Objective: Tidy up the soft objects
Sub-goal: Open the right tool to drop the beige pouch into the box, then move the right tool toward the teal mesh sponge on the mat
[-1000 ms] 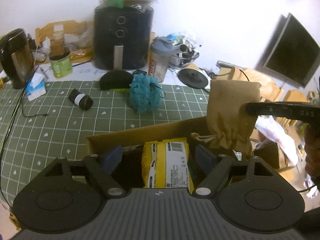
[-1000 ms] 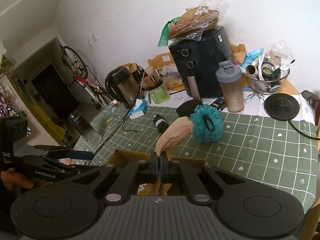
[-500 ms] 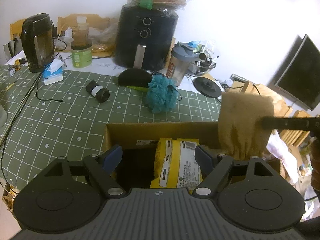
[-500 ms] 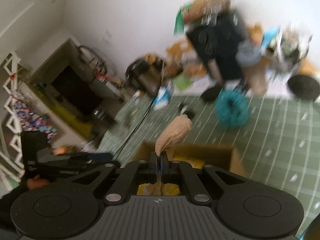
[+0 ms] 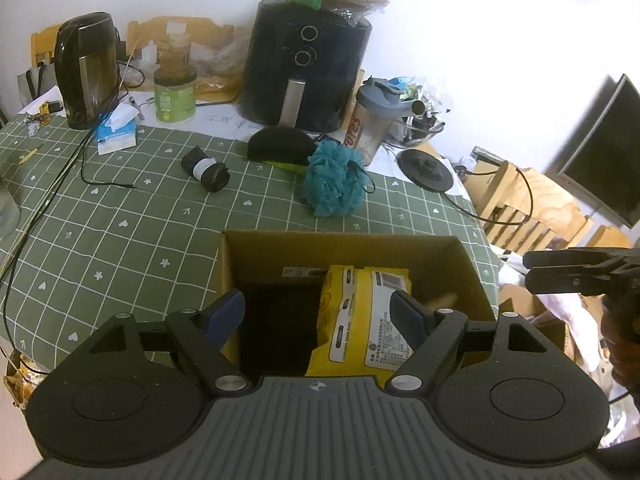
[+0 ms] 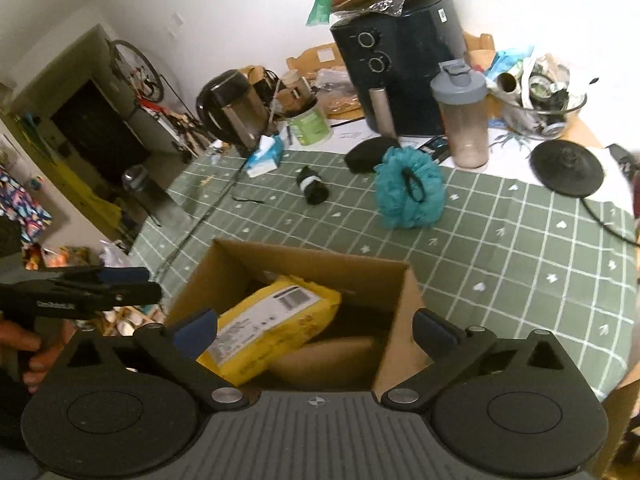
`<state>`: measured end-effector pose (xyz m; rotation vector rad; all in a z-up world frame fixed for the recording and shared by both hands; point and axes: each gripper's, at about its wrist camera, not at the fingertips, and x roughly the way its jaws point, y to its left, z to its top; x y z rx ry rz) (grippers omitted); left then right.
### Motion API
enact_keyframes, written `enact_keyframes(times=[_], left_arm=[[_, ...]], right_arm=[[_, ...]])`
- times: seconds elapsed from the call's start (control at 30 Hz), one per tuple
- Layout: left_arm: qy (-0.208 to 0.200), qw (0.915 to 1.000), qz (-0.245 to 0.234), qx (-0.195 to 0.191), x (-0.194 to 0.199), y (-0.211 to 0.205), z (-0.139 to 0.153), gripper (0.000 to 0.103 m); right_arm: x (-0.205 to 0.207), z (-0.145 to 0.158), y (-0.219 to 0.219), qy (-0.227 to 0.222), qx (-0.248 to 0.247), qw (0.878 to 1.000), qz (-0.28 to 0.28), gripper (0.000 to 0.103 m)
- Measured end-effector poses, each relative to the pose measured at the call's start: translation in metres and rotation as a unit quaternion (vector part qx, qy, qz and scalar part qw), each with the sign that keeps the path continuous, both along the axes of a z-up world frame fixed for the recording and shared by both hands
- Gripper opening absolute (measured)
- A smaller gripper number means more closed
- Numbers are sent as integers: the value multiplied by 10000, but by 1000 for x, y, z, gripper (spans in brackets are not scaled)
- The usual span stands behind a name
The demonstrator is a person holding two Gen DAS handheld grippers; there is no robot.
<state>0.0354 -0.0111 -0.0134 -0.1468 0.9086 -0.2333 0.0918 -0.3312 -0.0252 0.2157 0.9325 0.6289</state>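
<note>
An open cardboard box stands at the table's near edge. Inside lie a yellow soft pack and a tan cloth pouch; only a corner of the pouch shows in the left wrist view. My left gripper is open and empty over the box. My right gripper is open and empty above the pouch. A teal bath pouf, a black rolled item and a black soft pad lie on the green tablecloth.
At the back stand a black air fryer, a kettle, a shaker bottle, a green tub, a tissue pack and a black round base. Cables trail along the table's left.
My right gripper has opened and let go of the tan pouch, which now lies in the box beside the yellow pack. Both grippers have tilted down over the box.
</note>
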Motion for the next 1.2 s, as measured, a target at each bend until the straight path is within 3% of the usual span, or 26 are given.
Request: enact_keyframes(times=[0.43, 0.77, 0.97, 1.2], left_arm=[[-123, 9991, -178, 374, 11, -6, 7, 80], [54, 9981, 66, 605, 23, 1, 6, 80], [139, 9968, 169, 769, 33, 9, 4, 80], [194, 9975, 76, 678, 44, 12, 0, 80]], right_arm=[[17, -10, 4, 132, -655, 9968, -448, 103], [23, -8, 12, 115, -1213, 9902, -680, 103], [26, -9, 21, 77, -1255, 9889, -790, 103], [35, -11, 32, -188, -1384, 9868, -815, 103]])
